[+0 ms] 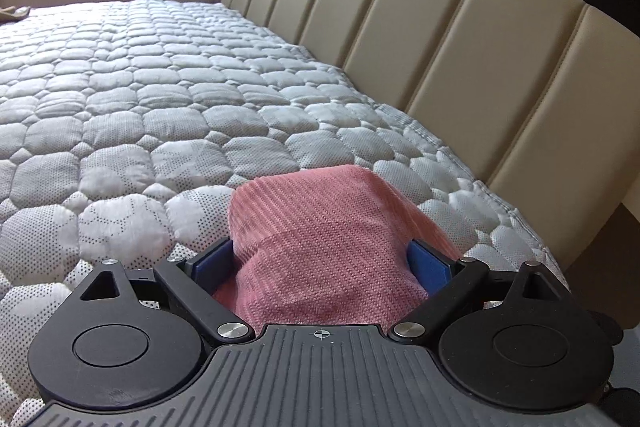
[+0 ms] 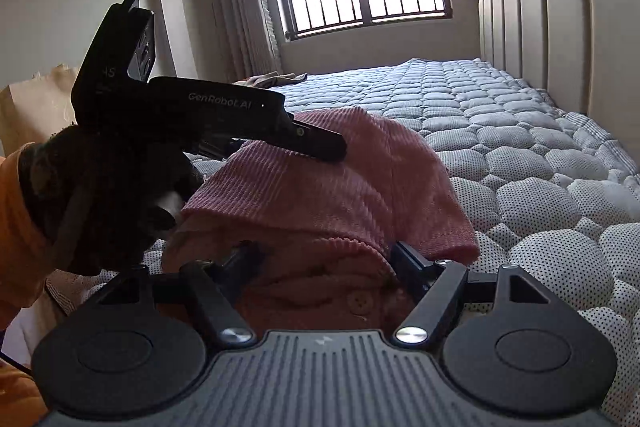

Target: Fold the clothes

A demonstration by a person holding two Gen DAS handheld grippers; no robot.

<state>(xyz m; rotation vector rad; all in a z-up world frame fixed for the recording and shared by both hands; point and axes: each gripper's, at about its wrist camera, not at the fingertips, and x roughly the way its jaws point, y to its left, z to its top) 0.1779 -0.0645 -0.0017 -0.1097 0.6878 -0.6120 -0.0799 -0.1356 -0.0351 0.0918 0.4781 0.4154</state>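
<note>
A pink ribbed knitted garment [image 2: 320,187] lies bunched on the grey quilted mattress [image 1: 160,99], near the padded beige headboard [image 1: 460,39] and on the side of it away from the window. In the left wrist view a fold of the garment fills the gap between the blue-padded fingers [image 1: 428,267] of the left gripper [image 1: 320,263]; the pads appear to be pressed against the knit, so the fold is judged to be pinched. In the right wrist view the right gripper [image 2: 320,259] is held low over the garment's buttoned edge, where a round pink button [image 2: 360,301] shows; its fingers are spread, with cloth lying between them but not clamped.

The step in hand is judged to be a fold being laid down and released. It would be done well if the pinched fold were carried flat across the garment, away from the headboard, and lowered until it rests on the layer beneath before the left grip is loosened. The right fingers should be drawn back clear of the button so that the placket is not snagged. Edges should be matched, and the bulge in the middle smoothed afterwards.
</note>
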